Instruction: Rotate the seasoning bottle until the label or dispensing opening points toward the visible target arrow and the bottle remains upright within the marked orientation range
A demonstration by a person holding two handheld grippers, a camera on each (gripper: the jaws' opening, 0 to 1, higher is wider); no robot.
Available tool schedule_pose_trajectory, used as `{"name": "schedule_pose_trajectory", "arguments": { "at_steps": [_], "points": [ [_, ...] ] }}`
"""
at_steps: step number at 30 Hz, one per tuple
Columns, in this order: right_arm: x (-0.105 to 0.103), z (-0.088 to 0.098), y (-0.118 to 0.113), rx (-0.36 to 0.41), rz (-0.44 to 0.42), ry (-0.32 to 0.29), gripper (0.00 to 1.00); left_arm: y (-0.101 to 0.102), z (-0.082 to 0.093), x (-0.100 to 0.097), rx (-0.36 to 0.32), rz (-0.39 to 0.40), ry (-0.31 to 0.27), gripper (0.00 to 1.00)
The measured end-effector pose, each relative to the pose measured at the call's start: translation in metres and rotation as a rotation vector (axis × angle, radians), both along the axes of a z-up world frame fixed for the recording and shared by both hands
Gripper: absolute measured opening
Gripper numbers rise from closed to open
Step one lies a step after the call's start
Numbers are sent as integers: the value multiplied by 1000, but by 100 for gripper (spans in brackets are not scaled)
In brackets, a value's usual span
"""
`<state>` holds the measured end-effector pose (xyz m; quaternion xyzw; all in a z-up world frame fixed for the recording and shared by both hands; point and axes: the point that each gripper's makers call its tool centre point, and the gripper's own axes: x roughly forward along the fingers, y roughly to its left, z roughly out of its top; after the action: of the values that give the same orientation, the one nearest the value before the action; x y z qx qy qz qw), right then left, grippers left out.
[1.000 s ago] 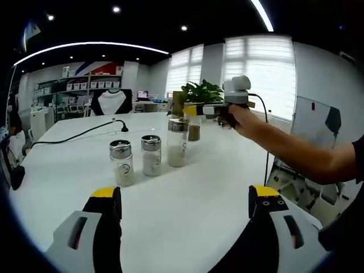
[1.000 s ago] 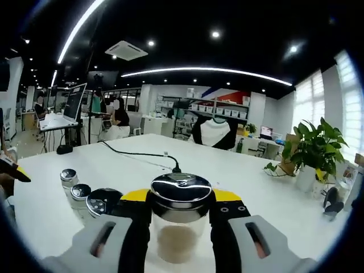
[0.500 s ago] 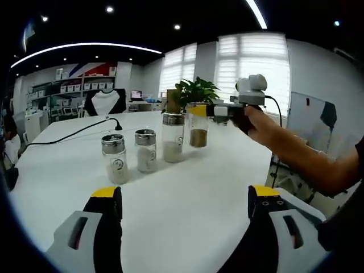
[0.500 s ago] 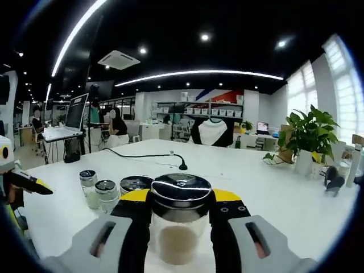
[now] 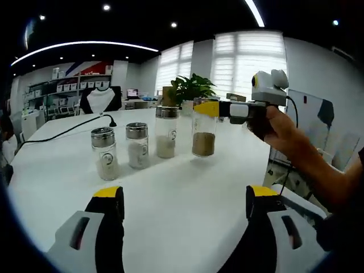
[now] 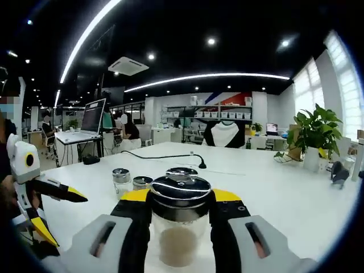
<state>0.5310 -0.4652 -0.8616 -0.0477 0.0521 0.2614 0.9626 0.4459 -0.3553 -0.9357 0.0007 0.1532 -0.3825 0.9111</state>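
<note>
Upright, the seasoning bottle [image 6: 180, 222] sits clamped in the right tongs [image 6: 180, 211] (brown contents); left tongs [image 5: 185, 200] gape over the counter [image 5: 182, 187].

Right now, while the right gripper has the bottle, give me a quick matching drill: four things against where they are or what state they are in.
Things:
1. brown-spice bottle
2. left gripper
3. potted plant
4. black cable

States:
A. open, holding nothing
B. lying across the white table
C. clamped in the right gripper
D. standing behind the row of bottles

Pairs: 1-C, 2-A, 3-D, 4-B
</note>
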Motion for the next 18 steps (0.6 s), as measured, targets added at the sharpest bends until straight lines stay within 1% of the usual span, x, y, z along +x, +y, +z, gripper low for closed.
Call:
{"name": "schedule_pose_trajectory", "arguments": {
  "at_steps": [1, 5, 10, 11, 14, 18],
  "points": [
    [-5, -1, 3, -4, 6, -4, 38, -2, 0, 0, -2, -5, -3, 94],
    [-13, -1, 10, 5, 33, -10, 38, -8, -3, -2, -2, -24, -9, 92],
    [-22, -4, 28, -34, 71, -17, 38, -15, -4, -5, -16, -50, -18, 92],
    [-24, -5, 31, -41, 80, -19, 38, -15, -4, -5, -15, -52, -17, 92],
    [-30, -5, 40, -37, 95, -15, 38, -15, -3, -5, -12, -62, -39, 92],
    [-40, -3, 55, -53, 126, -31, 38, -16, -4, -7, -10, -87, -54, 88]
  ]
}}
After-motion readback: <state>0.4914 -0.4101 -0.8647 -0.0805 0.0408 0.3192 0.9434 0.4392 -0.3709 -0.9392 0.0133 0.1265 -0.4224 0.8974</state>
